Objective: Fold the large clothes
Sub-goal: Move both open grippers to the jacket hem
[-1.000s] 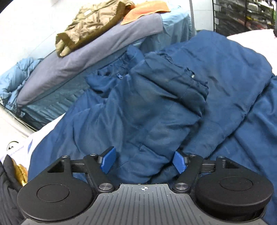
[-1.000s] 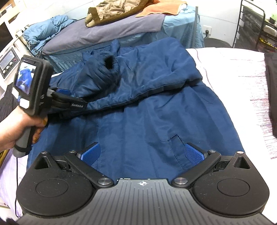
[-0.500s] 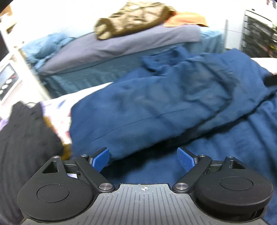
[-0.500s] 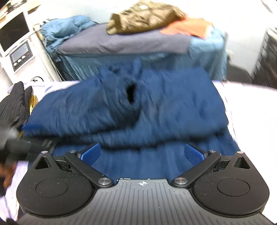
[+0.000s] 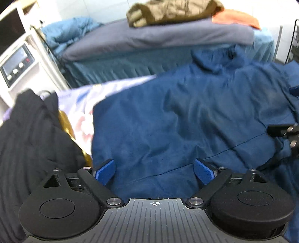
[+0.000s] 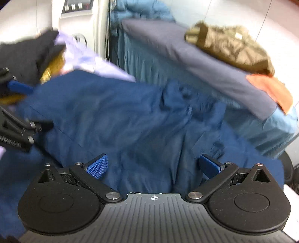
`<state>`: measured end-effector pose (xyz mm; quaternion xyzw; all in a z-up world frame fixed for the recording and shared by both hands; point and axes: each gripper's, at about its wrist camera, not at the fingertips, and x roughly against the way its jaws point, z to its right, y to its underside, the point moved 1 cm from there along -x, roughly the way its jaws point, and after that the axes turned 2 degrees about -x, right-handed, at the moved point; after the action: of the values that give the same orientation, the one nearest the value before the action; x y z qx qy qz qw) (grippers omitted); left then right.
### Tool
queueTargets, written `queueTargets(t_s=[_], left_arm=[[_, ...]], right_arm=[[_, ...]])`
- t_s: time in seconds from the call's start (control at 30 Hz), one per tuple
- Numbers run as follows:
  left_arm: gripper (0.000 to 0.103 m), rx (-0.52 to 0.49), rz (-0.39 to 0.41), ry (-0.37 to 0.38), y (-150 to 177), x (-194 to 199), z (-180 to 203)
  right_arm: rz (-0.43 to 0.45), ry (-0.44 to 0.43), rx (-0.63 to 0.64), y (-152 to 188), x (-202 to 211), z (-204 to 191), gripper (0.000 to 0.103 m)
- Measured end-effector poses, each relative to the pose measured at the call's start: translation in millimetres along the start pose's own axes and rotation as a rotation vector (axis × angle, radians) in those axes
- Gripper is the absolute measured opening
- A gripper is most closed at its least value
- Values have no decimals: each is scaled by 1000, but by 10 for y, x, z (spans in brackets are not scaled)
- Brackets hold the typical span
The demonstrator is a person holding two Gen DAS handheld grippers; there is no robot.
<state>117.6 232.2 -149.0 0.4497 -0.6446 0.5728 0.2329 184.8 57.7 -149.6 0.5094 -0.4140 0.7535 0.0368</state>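
A large navy blue jacket point(image 5: 186, 115) lies spread on the bed with its sides folded inward; it also fills the middle of the right wrist view point(image 6: 130, 127). My left gripper point(image 5: 154, 172) is open and empty, just above the jacket's left part. My right gripper point(image 6: 154, 166) is open and empty, over the jacket's right part. The left gripper shows at the left edge of the right wrist view point(image 6: 20, 87). Part of the right gripper shows at the right edge of the left wrist view point(image 5: 286, 130).
A black garment point(image 5: 28, 134) with a yellow lining lies left of the jacket on a pale floral sheet point(image 5: 82, 104). Behind stands a cot with a grey cover point(image 5: 168, 37), an olive jacket point(image 5: 172, 11) and an orange cloth point(image 5: 235, 17). A white machine point(image 5: 16, 63) stands at the left.
Both grippers have swung left and stayed open. The left one has come off the folded sleeve toward the jacket's left edge. The right one now faces the collar from the right side.
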Motion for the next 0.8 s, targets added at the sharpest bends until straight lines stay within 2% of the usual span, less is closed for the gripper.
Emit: queueTargets(t_s=[0.1, 0.2, 0.43, 0.8], left_arm=[[103, -17, -10, -1, 68, -108, 27], [103, -2, -24, 11, 123, -195, 33], [103, 25, -15, 32, 157, -313, 22], [103, 39, 30, 46, 223, -292, -2]], right_arm=[[-68, -37, -120, 120, -224, 188, 103], [-100, -89, -176, 205, -372, 318, 103], [-121, -81, -170, 197, -585, 308, 103], [-121, -68, -186, 248, -594, 272, 103]])
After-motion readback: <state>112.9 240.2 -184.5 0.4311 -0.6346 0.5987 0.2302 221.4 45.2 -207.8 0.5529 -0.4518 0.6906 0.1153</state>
